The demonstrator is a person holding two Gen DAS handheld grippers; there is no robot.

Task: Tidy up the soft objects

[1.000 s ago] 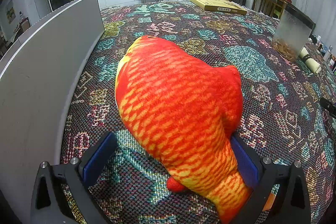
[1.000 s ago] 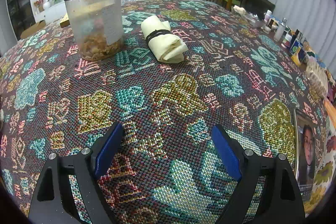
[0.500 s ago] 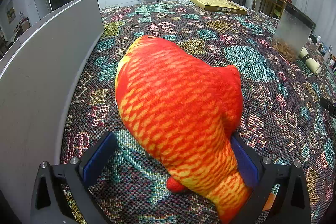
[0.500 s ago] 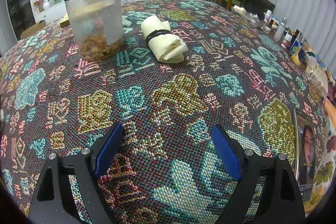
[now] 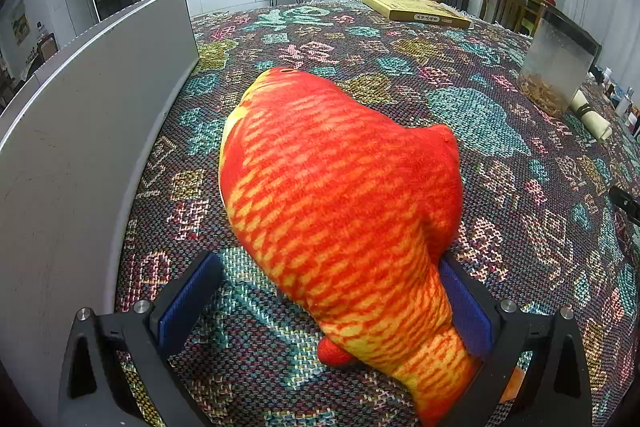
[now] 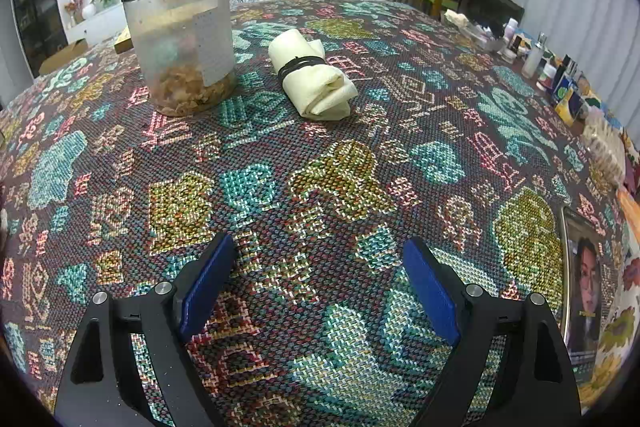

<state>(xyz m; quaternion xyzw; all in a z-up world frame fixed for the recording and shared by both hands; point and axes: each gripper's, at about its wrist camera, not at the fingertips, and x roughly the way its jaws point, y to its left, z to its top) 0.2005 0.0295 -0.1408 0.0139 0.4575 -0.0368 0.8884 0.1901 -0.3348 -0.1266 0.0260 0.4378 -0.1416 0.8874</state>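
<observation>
My left gripper (image 5: 324, 295) stands with its jaws spread wide: the blue pad at 3 o'clock touches the flank of the orange-and-yellow striped plush fish (image 5: 340, 203), while the pad at 9 o'clock stands clear of it, with bare cloth between, so nothing is clamped. The fish lies on the multicoloured woven tablecloth (image 5: 400, 83), its tail end passing between the fingers toward 5 o'clock and its body running away toward 12 o'clock. A grey upright panel (image 5: 88, 115) bounds the cloth along 9 to 11 o'clock, near the fish's left side. Open cloth lies from 12 to 3 o'clock, up to a flat yellow cardboard box (image 5: 416, 11) at 1 o'clock and a clear plastic jar with a black lid (image 5: 558, 67) at 2 o'clock. My right gripper (image 6: 318, 285) is likewise wide open and empty, both blue pads hanging over bare tablecloth. From it, the same jar (image 6: 182, 43) stands at 11 o'clock, and a cream rolled cloth bound with a black band (image 6: 310, 79) lies at 12 o'clock just beside the jar, well apart from the pads. Small bottles and packets (image 6: 552, 67) line the table edge at 2 o'clock; a tablet-like screen (image 6: 582, 287) lies at 3 o'clock.
</observation>
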